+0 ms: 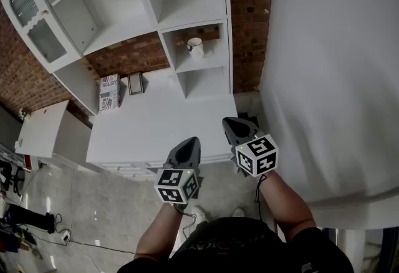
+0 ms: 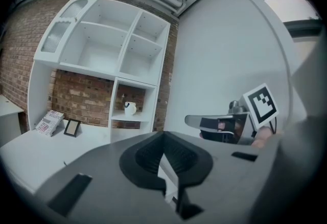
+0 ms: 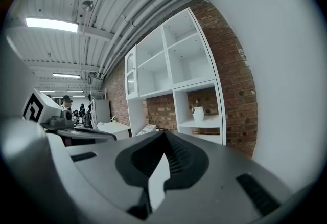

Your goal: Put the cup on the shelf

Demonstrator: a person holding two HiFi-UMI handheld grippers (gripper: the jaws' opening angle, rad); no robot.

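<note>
**Both grippers empty at the counter's near edge, the cup upright on the shelf ahead**

Nearest me, the left gripper (image 1: 192,141) and the right gripper (image 1: 227,122) hung side by side just off the near edge of the white counter (image 1: 156,128). Each had its jaws pressed together on nothing. Across the counter, towards its far left corner, a printed box (image 1: 109,92) and a small picture frame (image 1: 135,83) sat against the brick. Beyond the far edge, the cup (image 1: 195,47) stood upright, long axis vertical, about mid-board in the brick-backed cubby of the shelf unit (image 1: 202,67). It lay ahead of and above both grippers, well apart from them, with the right one slightly nearer. To my eye the placing looked finished.
</note>
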